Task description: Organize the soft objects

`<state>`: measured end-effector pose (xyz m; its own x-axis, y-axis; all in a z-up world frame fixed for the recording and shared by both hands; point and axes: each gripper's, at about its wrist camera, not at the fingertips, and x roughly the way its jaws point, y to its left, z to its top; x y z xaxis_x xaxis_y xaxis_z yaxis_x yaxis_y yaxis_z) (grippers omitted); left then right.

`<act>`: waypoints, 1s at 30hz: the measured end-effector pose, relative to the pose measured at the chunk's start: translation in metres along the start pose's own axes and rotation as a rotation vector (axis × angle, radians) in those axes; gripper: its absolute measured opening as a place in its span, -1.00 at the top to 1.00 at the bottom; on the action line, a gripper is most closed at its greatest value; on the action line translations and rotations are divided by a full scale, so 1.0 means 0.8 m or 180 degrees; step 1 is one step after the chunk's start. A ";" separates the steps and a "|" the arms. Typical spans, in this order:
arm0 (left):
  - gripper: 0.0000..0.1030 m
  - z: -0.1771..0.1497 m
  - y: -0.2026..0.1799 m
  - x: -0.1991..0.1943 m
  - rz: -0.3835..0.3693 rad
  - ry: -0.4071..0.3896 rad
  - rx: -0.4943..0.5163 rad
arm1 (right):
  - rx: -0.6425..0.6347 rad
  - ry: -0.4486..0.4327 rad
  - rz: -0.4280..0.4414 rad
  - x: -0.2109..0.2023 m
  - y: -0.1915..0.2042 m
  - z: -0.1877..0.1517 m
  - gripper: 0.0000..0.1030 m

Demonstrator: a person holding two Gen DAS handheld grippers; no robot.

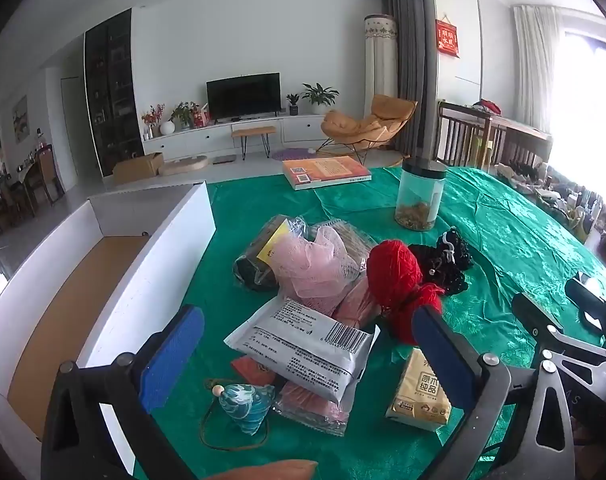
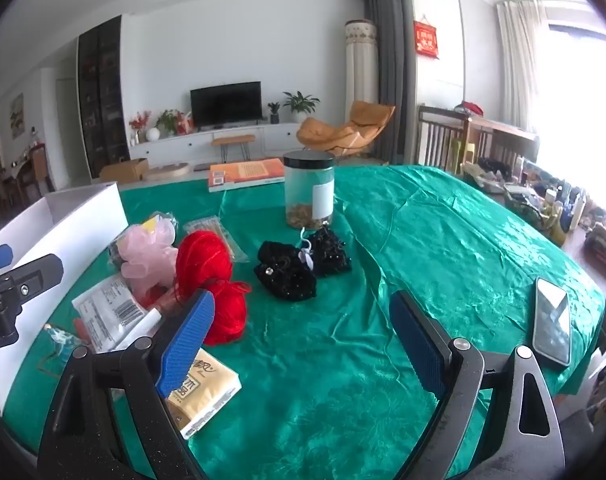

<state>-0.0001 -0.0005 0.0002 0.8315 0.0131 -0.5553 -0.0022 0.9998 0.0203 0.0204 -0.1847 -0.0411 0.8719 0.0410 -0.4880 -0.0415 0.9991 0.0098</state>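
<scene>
Left gripper [image 1: 309, 344]: jaws spread wide, nothing gripped. Blue pads hang above the pile, tilted down. Between them in view, a white plastic packet [image 1: 303, 346] with a barcode, lying on top of other wrapped items.

Right gripper [image 2: 303, 340]: jaws also wide apart, holding nothing. Only bare green cloth [image 2: 443, 232] shows between the pads. Its left pad sits above a yellow tissue pack [image 2: 205, 394].

Pile on the desk, left wrist view: pink mesh sponge [image 1: 323, 264] over clear-wrapped packs; red yarn [image 1: 399, 276], two balls touching, just right of the sponge; black beaded fabric pieces [image 1: 443, 264] touching the yarn on its far side. Blue-and-white cone-shaped pouch [image 1: 245, 406] with a cord near the front edge, left of the tissue pack.

White box [image 1: 151, 280], open-topped with a brown floor, stands on the left edge of the desk, beside the pile. Nothing visible inside it.

Farther back: clear jar [image 2: 309, 192] with black lid, some brownish contents at the bottom, upright. Orange book [image 1: 327, 172] flat at the far edge. Phone [image 2: 553, 326] lies face up to the right, well apart from the pile.
</scene>
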 end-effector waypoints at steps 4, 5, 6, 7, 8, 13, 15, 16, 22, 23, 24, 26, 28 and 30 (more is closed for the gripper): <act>-1.00 0.000 0.004 0.000 -0.0015 0.0000 -0.0041 | -0.0004 0.0009 -0.0002 0.000 0.000 0.000 -0.77; -1.00 -0.003 0.011 -0.001 -0.0022 -0.0001 -0.0057 | -0.0005 0.0008 -0.0003 0.001 0.000 0.000 -0.77; -1.00 -0.005 0.014 -0.001 -0.0026 0.0001 -0.0071 | -0.0006 0.0007 -0.0003 0.001 0.001 0.000 -0.77; -1.00 -0.010 0.018 0.002 -0.0029 0.0009 -0.0086 | -0.0007 0.0006 -0.0003 0.001 0.001 0.000 -0.77; -1.00 -0.014 0.022 0.005 -0.0032 0.0019 -0.0102 | -0.0008 0.0005 -0.0003 0.001 0.001 -0.001 -0.77; -1.00 -0.010 0.012 0.005 0.0052 0.0040 -0.0027 | -0.0003 0.0009 -0.0002 0.002 0.001 -0.001 -0.77; -1.00 -0.009 0.010 0.007 0.0062 0.0054 -0.0017 | -0.0002 0.0009 -0.0001 0.002 0.000 -0.001 -0.77; -1.00 -0.009 0.010 0.008 0.0069 0.0060 -0.0015 | -0.0001 0.0012 -0.0001 0.003 0.000 -0.001 -0.77; -1.00 -0.009 0.009 0.009 0.0082 0.0081 0.0003 | -0.0010 0.0022 0.0000 0.003 0.002 -0.001 -0.77; -1.00 -0.009 0.008 0.008 0.0085 0.0081 0.0009 | -0.0009 0.0022 -0.0001 0.003 0.002 -0.001 -0.77; -1.00 -0.009 0.007 0.009 0.0087 0.0084 0.0020 | -0.0009 0.0024 -0.0002 0.003 0.002 -0.001 -0.77; -1.00 -0.009 0.007 0.009 0.0092 0.0089 0.0028 | -0.0008 0.0023 -0.0002 0.003 0.002 -0.001 -0.77; -1.00 -0.009 0.008 0.010 0.0097 0.0091 0.0027 | -0.0009 0.0027 -0.0002 0.003 0.002 -0.001 -0.77; -1.00 -0.010 0.008 0.010 0.0097 0.0094 0.0025 | -0.0010 0.0031 -0.0004 0.003 0.002 -0.001 -0.77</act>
<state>0.0025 0.0061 -0.0107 0.8144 0.0439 -0.5787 -0.0227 0.9988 0.0439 0.0222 -0.1827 -0.0433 0.8671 0.0398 -0.4965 -0.0421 0.9991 0.0065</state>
